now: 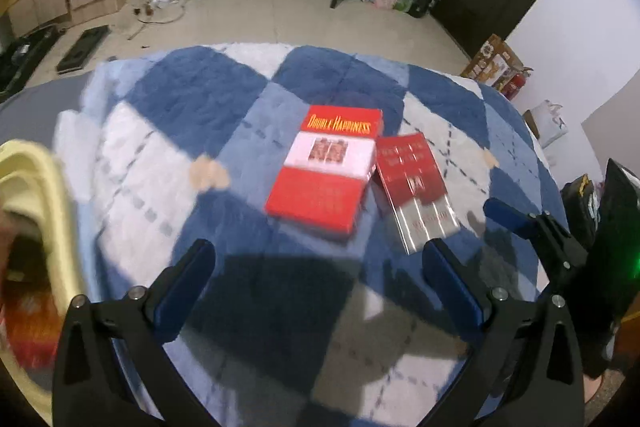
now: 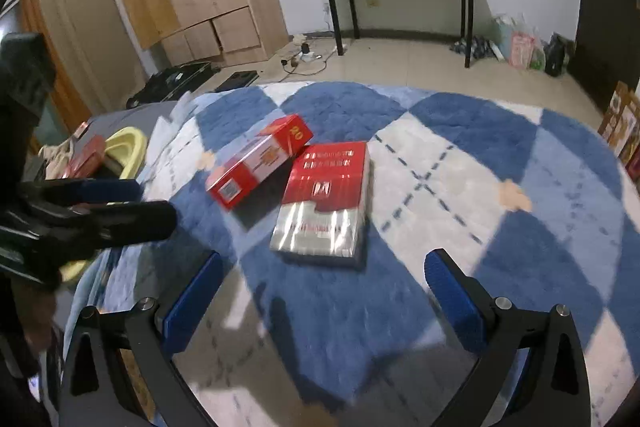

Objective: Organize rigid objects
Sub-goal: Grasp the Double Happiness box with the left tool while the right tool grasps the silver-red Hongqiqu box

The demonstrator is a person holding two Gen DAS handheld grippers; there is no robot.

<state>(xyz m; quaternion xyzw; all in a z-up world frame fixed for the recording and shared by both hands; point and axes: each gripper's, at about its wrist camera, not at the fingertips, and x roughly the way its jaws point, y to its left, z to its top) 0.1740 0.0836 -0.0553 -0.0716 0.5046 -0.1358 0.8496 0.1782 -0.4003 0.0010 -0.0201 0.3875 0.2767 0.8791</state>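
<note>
Two cigarette cartons lie touching on a blue and white plush cloth (image 1: 192,163). The red and white "Double Happiness" carton (image 1: 326,171) is on the left, and the red and silver carton (image 1: 416,187) on the right. My left gripper (image 1: 318,267) hovers open just short of them, nothing between its pads. From the right wrist view, the red and silver carton (image 2: 324,199) lies straight ahead of my open right gripper (image 2: 320,287). The red and white carton (image 2: 260,159) leans against its far left corner. My left gripper (image 2: 158,201) shows at the left.
A pale yellow basket (image 2: 128,147) stands at the cloth's left edge, with another red box (image 2: 86,155) in it. The basket rim (image 1: 44,187) sits close to my left fingers. One blue finger of the right gripper (image 1: 505,217) shows at the right. The cloth's far edge drops to the floor.
</note>
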